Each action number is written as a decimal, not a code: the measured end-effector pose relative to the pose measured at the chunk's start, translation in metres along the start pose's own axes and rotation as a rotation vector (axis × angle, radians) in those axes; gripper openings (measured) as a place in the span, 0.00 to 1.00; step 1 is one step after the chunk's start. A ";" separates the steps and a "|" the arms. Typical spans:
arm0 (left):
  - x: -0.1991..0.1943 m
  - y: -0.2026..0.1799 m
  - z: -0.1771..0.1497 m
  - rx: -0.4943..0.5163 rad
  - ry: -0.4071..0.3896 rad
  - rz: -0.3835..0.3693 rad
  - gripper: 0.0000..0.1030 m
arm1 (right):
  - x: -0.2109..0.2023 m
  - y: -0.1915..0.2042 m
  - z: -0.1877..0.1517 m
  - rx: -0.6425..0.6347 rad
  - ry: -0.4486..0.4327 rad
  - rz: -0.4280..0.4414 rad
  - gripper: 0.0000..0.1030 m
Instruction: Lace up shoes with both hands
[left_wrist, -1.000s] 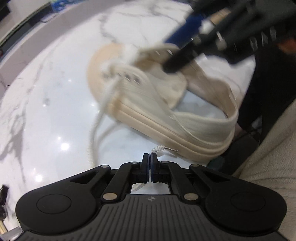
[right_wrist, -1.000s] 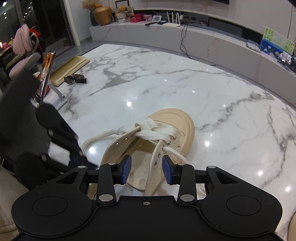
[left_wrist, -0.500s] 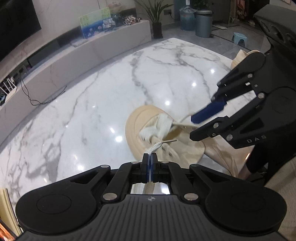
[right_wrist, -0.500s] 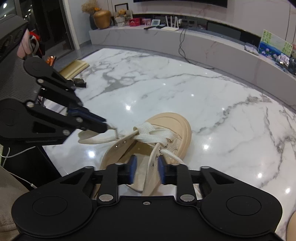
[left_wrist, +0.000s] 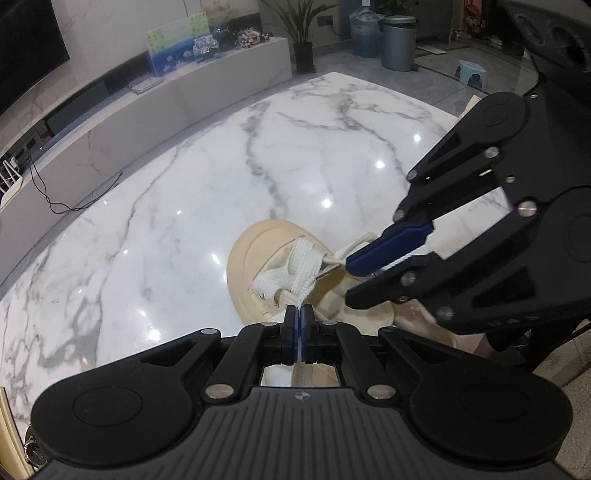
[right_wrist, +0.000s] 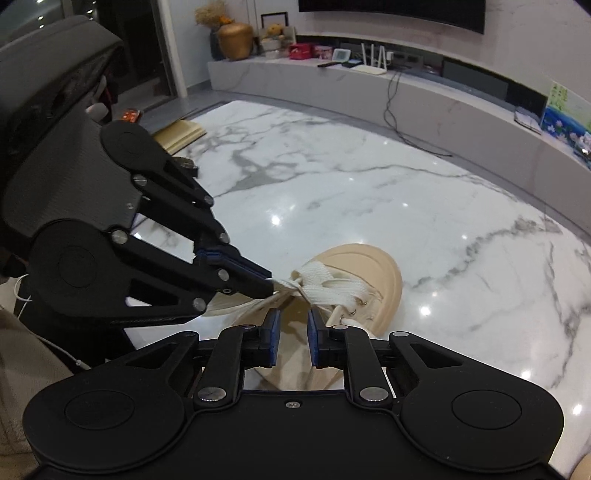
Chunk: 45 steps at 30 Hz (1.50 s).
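Nearest in the left wrist view we find the left gripper (left_wrist: 297, 314), its two fingers pressed together on a strand of the white lace (left_wrist: 301, 266), which runs straight forward from the tips into the crossings. Just beyond lies the beige shoe (right_wrist: 369, 273) on the marble table (left_wrist: 177, 206), its long axis running away from both cameras, toe at the far end, open tongue toward us.

In the right wrist view the right gripper (right_wrist: 293, 332) hangs over the tongue, fingers apart with nothing between them. The laced crossings sit just ahead of its tips, slightly to the right; bare eyelets (right_wrist: 356, 303) show on the right flap nearer us.

We judge the lacing partly done: the rows by the toe are crossed, the nearer eyelets empty. The left gripper has the lace; the right is the free one, and the held strand lies ahead and to the left of its fingers.
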<state>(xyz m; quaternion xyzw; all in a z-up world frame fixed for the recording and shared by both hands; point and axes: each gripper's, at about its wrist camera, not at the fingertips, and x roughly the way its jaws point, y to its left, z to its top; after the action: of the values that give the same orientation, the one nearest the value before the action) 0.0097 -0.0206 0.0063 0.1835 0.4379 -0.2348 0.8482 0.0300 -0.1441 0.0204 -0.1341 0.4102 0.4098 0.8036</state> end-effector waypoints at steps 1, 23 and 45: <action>-0.001 0.000 -0.001 0.003 0.000 -0.001 0.00 | 0.001 -0.003 0.001 0.008 -0.004 0.000 0.15; -0.004 -0.010 0.008 0.224 -0.022 -0.041 0.19 | -0.015 -0.011 0.007 0.025 -0.041 0.025 0.01; 0.000 -0.008 0.008 0.195 -0.018 -0.067 0.09 | -0.021 -0.009 0.007 0.045 -0.052 0.004 0.01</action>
<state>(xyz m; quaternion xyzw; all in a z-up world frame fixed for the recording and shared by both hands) 0.0107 -0.0313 0.0101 0.2482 0.4112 -0.3062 0.8219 0.0336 -0.1575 0.0399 -0.1046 0.3986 0.4054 0.8160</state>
